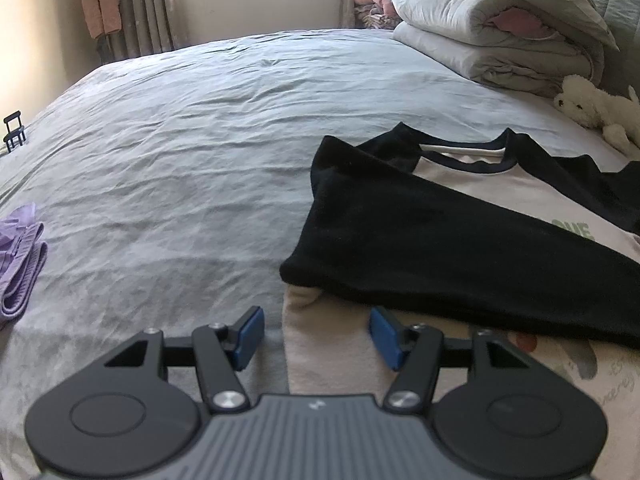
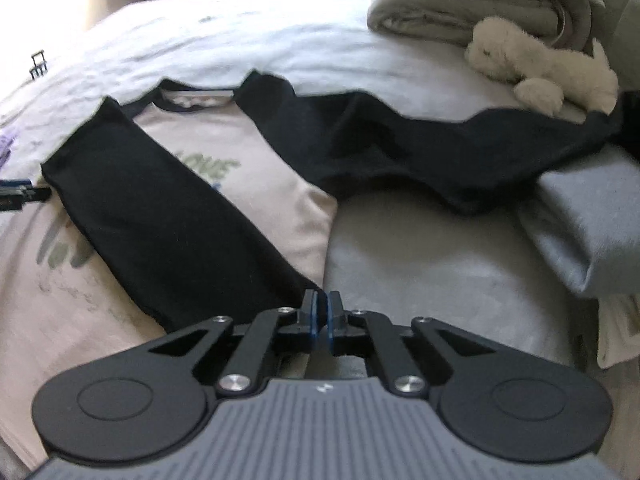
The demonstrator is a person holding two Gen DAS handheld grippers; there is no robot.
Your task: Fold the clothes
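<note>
Both claws tilt down toward the bed (image 1: 180,128), each seen from its own wrist camera.

Left claw (image 1: 316,336): jaws stand partly open, blue pads (image 1: 250,338) well apart, nothing between them but air. It hangs just above the cream hem area of the raglan shirt (image 1: 500,192), straddling that hem's left edge where it meets the sheet. No contact visible.

Right claw (image 2: 322,316): jaws closed together, pads meeting. Its tips sit right at the cuff end of the folded black sleeve (image 2: 160,220); whether any fabric is pinched between the pads cannot be told, the tips hide it.

The shirt lies flat, front up, on the bed, collar away from the cameras. One black sleeve is folded diagonally across the cream chest, partly covering green lettering. The other black sleeve (image 2: 440,148) stretches out sideways toward the plush.

Count:
- one shirt, two sleeves
- one white plush toy (image 2: 540,68), beside the outstretched sleeve
- one stack of folded quilts (image 1: 492,28) behind the plush
- one lilac garment (image 1: 20,256), well apart at the left
- one small black stand (image 1: 14,132) at the bed's far left edge
</note>
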